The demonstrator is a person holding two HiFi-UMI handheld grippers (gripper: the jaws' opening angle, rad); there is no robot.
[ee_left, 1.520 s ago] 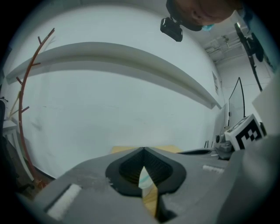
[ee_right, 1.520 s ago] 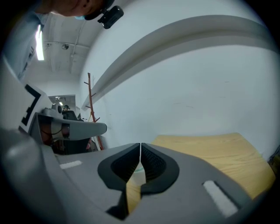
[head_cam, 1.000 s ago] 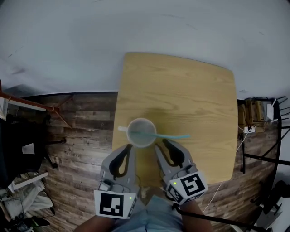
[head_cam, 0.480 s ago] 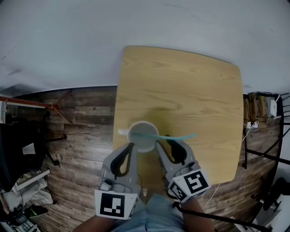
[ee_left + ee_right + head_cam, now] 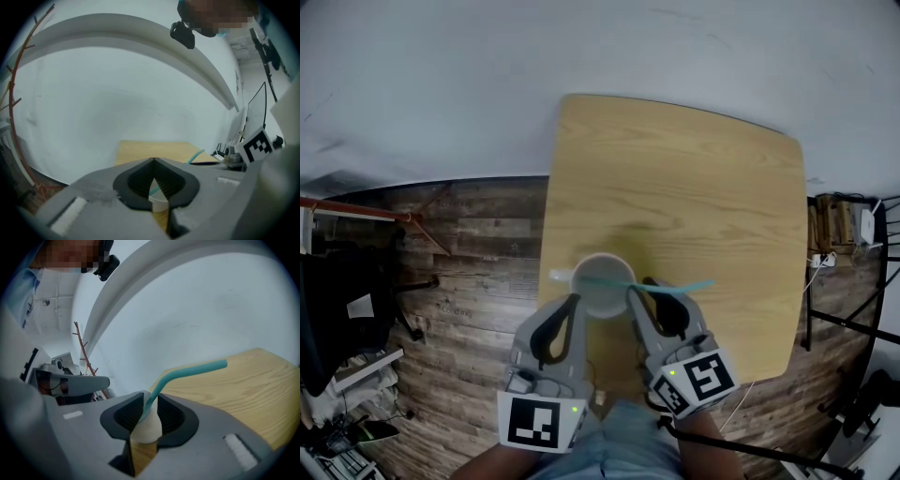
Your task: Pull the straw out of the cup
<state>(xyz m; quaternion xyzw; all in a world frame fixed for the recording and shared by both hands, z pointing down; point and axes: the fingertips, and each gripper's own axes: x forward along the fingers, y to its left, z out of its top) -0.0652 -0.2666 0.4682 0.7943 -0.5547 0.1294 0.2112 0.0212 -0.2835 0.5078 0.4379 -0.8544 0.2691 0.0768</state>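
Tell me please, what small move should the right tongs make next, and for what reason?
Probably finish closing the right tongs on the teal straw. Its stem rises between them; they are closing but do not seem to press it yet. The white cup stands just beyond, so a lift would come only afterwards.

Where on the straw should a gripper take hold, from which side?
Probably the straw just above the cup rim, below its bend, coming from the person's side with jaws either side. That stretch stands clear of the cup, while the end past the bend leans away over the table. The right gripper has it between its jaws, which are closing.
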